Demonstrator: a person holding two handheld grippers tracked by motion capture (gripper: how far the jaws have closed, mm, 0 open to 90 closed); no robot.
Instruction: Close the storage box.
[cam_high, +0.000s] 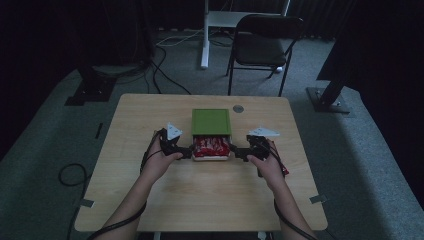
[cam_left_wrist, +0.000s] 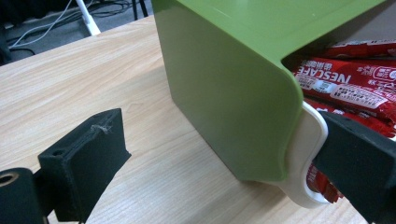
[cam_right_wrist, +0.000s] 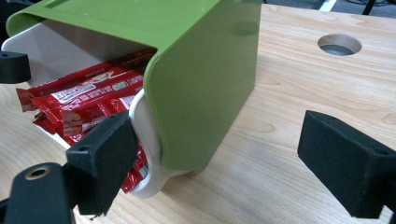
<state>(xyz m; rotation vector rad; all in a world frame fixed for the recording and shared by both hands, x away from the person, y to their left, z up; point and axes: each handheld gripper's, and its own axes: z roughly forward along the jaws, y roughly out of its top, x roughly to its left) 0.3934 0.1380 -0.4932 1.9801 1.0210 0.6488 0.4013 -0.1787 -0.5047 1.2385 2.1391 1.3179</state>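
Observation:
A green box (cam_high: 211, 121) lies at the middle of the wooden table (cam_high: 200, 200). Its white drawer (cam_high: 210, 158) is slid partly out toward me and holds red Nescafe sachets (cam_high: 211, 146). My left gripper (cam_high: 188, 151) stands open at the drawer's left front corner. In the left gripper view the green sleeve (cam_left_wrist: 224, 88) and white drawer rim (cam_left_wrist: 310, 154) sit between the wide jaws of the left gripper (cam_left_wrist: 224, 140), one jaw over the sachets (cam_left_wrist: 345, 79). My right gripper (cam_high: 237, 152) is open at the right corner. In its own view the right gripper (cam_right_wrist: 219, 144) straddles the sleeve (cam_right_wrist: 205, 79) and the drawer rim (cam_right_wrist: 144, 126), beside the sachets (cam_right_wrist: 88, 98).
A round cable hole (cam_high: 238, 108) (cam_right_wrist: 339, 44) is in the tabletop behind the box on its right. A black folding chair (cam_high: 265, 40) and a white desk leg (cam_high: 204, 35) stand on the floor beyond the table. Cables trail across the carpet at left.

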